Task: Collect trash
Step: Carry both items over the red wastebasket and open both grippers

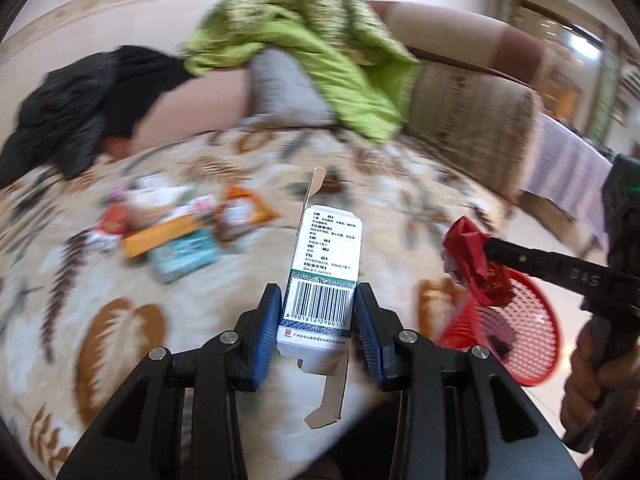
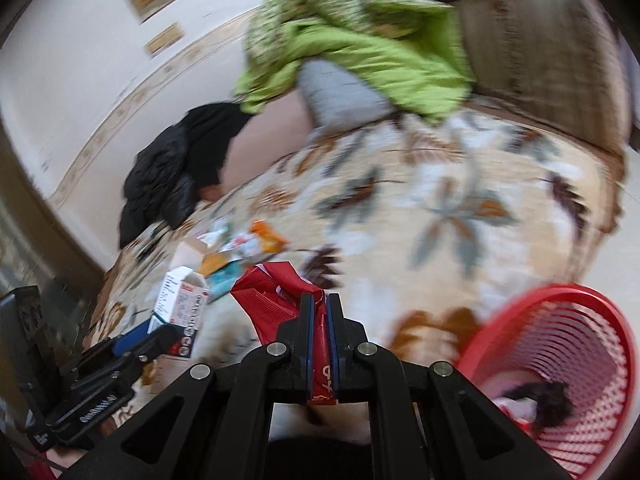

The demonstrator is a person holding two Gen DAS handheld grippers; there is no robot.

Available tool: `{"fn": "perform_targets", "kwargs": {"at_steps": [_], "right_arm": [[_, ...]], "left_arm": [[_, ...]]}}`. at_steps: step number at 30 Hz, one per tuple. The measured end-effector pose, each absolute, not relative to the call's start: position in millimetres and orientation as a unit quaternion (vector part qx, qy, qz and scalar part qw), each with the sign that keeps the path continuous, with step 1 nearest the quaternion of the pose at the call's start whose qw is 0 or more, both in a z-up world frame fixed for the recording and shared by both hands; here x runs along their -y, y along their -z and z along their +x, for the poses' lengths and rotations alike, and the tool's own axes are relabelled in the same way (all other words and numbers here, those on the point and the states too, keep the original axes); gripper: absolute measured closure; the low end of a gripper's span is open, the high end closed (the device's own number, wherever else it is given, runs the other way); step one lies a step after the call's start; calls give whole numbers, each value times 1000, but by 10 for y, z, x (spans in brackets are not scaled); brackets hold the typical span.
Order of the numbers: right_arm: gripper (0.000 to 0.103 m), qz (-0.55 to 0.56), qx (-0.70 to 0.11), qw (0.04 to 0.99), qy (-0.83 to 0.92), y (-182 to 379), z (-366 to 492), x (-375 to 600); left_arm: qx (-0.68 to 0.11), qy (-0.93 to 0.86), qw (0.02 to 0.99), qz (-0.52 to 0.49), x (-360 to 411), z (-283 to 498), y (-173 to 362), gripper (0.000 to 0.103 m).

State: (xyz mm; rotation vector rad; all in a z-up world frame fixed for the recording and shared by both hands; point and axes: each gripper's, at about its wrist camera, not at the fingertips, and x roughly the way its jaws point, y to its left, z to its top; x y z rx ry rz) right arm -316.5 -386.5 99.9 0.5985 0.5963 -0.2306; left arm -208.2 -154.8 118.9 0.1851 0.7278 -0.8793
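My left gripper is shut on a white medicine box with a barcode and open flaps, held above the patterned sofa cover. My right gripper is shut on a crumpled red wrapper. In the left wrist view the red wrapper hangs from the right gripper over a red mesh basket. In the right wrist view the white box and left gripper are at lower left, and the basket is at lower right with some items inside.
A pile of trash packets lies on the leaf-patterned cover; it also shows in the right wrist view. A green blanket, grey pillow and black jacket lie at the back. A brown sofa arm is on the right.
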Motion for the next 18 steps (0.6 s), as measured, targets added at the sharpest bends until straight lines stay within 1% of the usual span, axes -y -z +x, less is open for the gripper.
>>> {"fn": "perform_targets", "kwargs": {"at_steps": [8,14,17,18], "right_arm": [[96,306,-295,877,225,-903,-4018,4511],[96,313,-308,856,275,-752,-4352,4779],[94,308,-312,849,295,-715,-4418,4847],[92,309,-316,847,296,-705,-4436,4868]], "left_arm": [[-371,544,744,115,2388,-2701,-1170,66],[-406,584,691,131,2872,-3014,-1033,66],[-415,595,675,135,3066,-3075,-976,66],[-418,598,670,141,3147,-3091,-959,64]]}}
